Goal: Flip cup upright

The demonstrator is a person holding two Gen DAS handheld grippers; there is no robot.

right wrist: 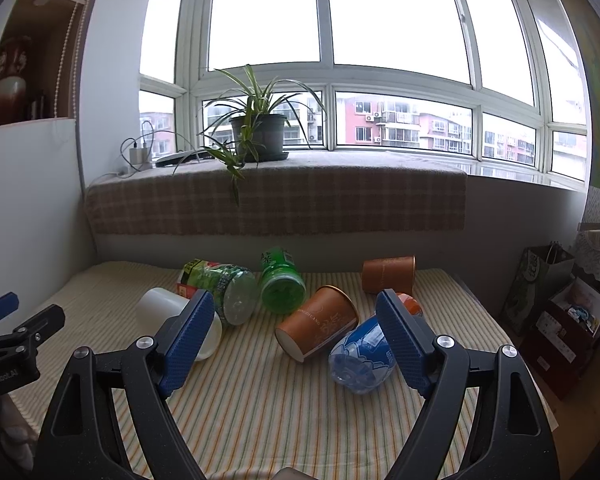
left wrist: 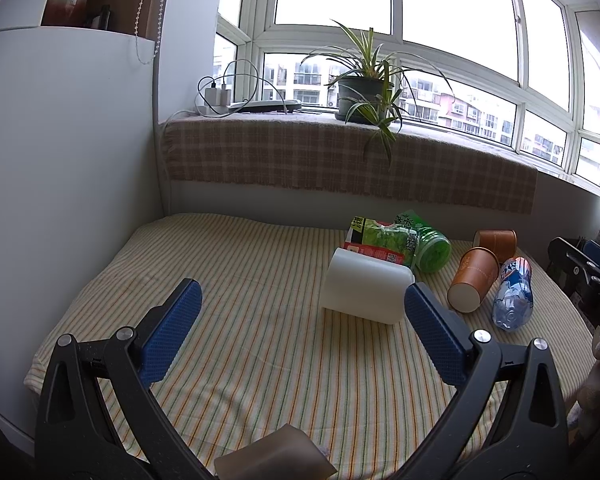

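A white cup (left wrist: 364,290) lies on its side on the striped cloth; it also shows in the right wrist view (right wrist: 168,304). Two orange paper cups lie on their sides: a near one (left wrist: 474,284) (right wrist: 320,322) and a far one (left wrist: 496,242) (right wrist: 388,276). My left gripper (left wrist: 302,320) is open and empty, its right finger just in front of the white cup. My right gripper (right wrist: 296,334) is open and empty, short of the near orange cup.
Two green bottles (right wrist: 282,284) (right wrist: 224,290) and a blue bottle (right wrist: 364,354) lie on the table (left wrist: 240,360). A potted plant (left wrist: 364,96) stands on the sill behind. A wall (left wrist: 60,200) stands at left. Boxes and a bag (right wrist: 540,296) sit at right.
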